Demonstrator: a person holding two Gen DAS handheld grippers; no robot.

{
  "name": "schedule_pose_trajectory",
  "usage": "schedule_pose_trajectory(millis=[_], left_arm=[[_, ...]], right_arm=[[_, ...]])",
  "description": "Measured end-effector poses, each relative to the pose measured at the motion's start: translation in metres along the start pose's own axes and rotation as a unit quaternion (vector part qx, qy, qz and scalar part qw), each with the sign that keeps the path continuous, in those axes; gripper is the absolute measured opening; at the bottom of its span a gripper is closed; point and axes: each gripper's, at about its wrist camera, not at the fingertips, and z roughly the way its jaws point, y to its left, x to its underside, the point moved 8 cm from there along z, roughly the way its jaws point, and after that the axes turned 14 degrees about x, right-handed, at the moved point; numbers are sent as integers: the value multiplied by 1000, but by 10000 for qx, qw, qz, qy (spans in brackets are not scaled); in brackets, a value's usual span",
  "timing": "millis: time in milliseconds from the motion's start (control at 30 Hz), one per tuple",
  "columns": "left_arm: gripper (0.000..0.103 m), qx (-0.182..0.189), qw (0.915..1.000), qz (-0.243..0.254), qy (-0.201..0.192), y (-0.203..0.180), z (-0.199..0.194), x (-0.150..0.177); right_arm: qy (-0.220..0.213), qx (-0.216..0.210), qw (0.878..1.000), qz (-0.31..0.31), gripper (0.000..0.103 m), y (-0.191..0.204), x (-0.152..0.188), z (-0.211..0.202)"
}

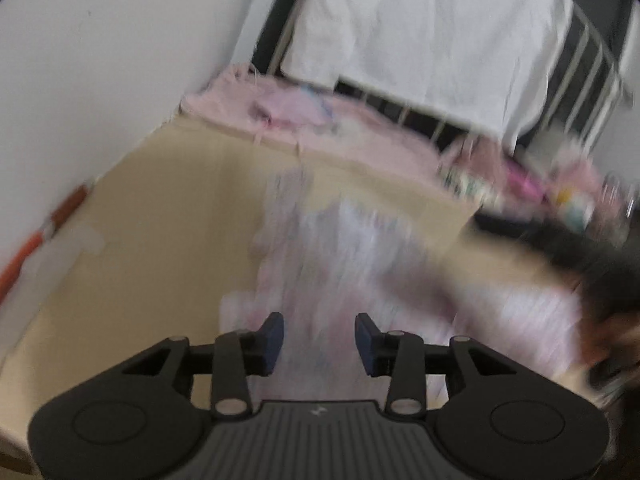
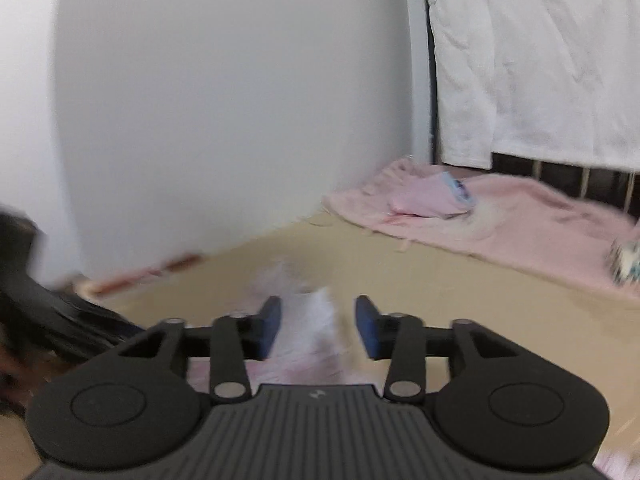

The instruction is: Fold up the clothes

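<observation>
Both tools look released right now: the left tool (image 1: 319,344) has its blue pads apart with the garment (image 1: 340,264) lying under and past them, lower middle of the frame, and the right tool (image 2: 318,326) is parted too, with a pale bit of that same cloth (image 2: 310,320) showing in the gap but no pad pressing on it as far as I can tell. Everything's pretty blurred, so I can't say what kind of garment it is, just pinkish-white and crumpled. If I were doing this fold, I'd pinch two matching corners or an edge, one per tool, lift evenly and lay it flat, not bunch it up. The surface (image 1: 160,208) is plain tan, taking the middle of both views. A pink blanket (image 2: 500,216) sits along its far edge, right of centre, a white wall (image 2: 220,100) fills the upper left, and a white sheet (image 1: 432,28) hangs over a railing at the top.
</observation>
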Motion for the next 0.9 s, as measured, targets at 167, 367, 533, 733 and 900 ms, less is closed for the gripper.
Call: schedule_pose_trajectory(millis=[167,367,533,733,900], left_arm=[[76,-441,9945,859,407,15,55,-57],[3,-544,9905,584,1117,49,109,-65],[3,-690,9968,392,80,49,44,-55],[27,-1401,9901,35,-68,61,-10,-2],[32,-1480,9854,-598,-597,57,-64,6]], right_arm=[[645,-349,9972,160,43,1,8,64],[866,-445,9949,276,6,2,23,79],[108,-863,9911,-1011,5,42,34,21],[36,-1017,9600,-2609,5,90,79,-17],[-27,-1109,9667,-2308,5,87,76,-25]])
